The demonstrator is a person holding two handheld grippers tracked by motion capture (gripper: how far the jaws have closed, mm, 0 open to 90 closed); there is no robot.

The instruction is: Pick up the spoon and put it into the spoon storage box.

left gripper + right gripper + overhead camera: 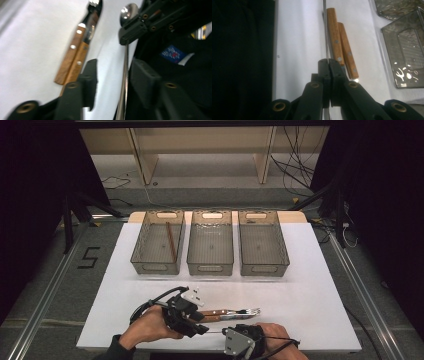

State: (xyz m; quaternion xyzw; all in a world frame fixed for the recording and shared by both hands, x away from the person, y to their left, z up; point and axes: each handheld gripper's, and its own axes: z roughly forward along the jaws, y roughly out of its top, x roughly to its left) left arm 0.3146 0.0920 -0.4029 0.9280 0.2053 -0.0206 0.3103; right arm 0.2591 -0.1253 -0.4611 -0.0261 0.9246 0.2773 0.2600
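Observation:
A thin metal spoon lies near the white board's front edge; its handle (125, 75) runs up to the shiny bowl (128, 11). My right gripper (329, 62) is shut on that handle (325, 30), and its jaws (130, 30) clamp just short of the bowl. My left gripper (112, 67) is open, its jaws standing on either side of the handle without pressing it. In the high view the left gripper (202, 326) points right and the right gripper (226, 334) points left, tip to tip. Two wooden-handled utensils (220, 314) lie side by side just beyond them.
Three grey mesh baskets stand in a row at the back of the white board: left (156, 268), middle (210, 268), right (264, 269). A brown stick (171, 242) lies in the left one. The wooden handles (339, 45) lie right of the spoon handle.

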